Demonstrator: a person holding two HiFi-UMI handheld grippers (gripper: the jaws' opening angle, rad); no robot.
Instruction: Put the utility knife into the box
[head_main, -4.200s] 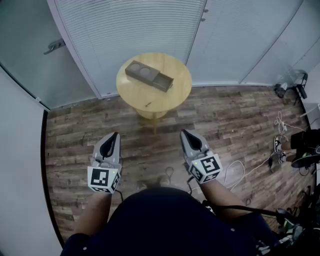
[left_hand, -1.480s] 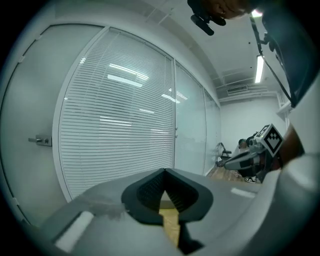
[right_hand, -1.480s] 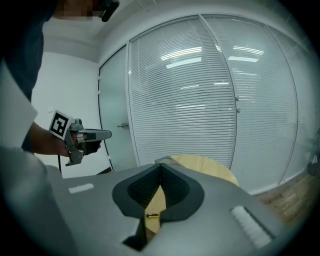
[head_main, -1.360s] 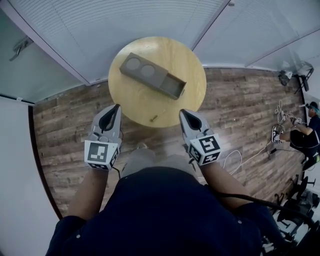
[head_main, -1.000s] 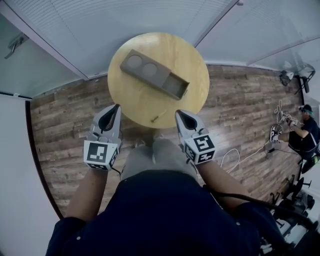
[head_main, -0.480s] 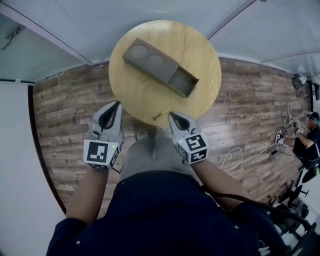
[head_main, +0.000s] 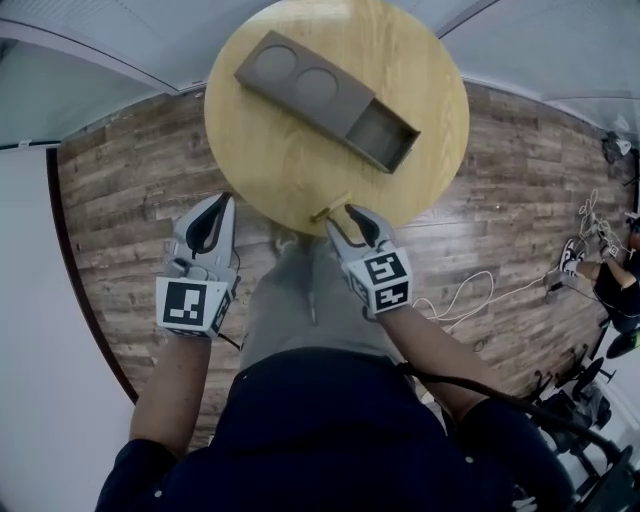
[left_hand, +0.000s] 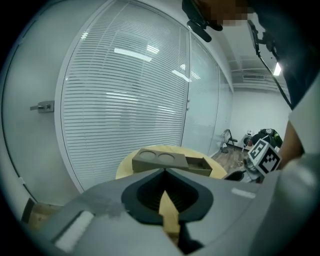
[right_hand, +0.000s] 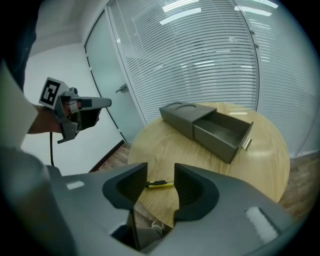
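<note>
The round wooden table (head_main: 262, 150) is the biggest thing here. It fills the top of the head view.

On it lies a long grey box (head_main: 300, 85), from about 10 o'clock to 3 o'clock on the table top. It has two round hollows at one end. At the 3 o'clock end its drawer (head_main: 385, 135) is pulled out and looks empty.

The left gripper (head_main: 222, 205) hangs off the table at about 8 o'clock. Its jaws are pressed together with nothing in them.

The right gripper (head_main: 345, 222) is at the 6 o'clock edge of the table. Its jaws are opening and stand quite wide. They hold nothing yet.

The utility knife (right_hand: 160, 184) is the smallest thing. It is thin and yellow with a dark end, and it lies flat at 6 o'clock, very near the table's edge. In the right gripper view it shows in the gap between the jaws, a little way ahead. The pads do not touch it.

I think the knife is light and stiff, with a smooth, hard shell. It may slide on the smooth wood, and a push toward 6 o'clock could knock it off the table. The best place to pinch looks like the middle of the yellow part, on its two long sides. I cannot tell if the blade is out, so stay off the dark end.
</note>
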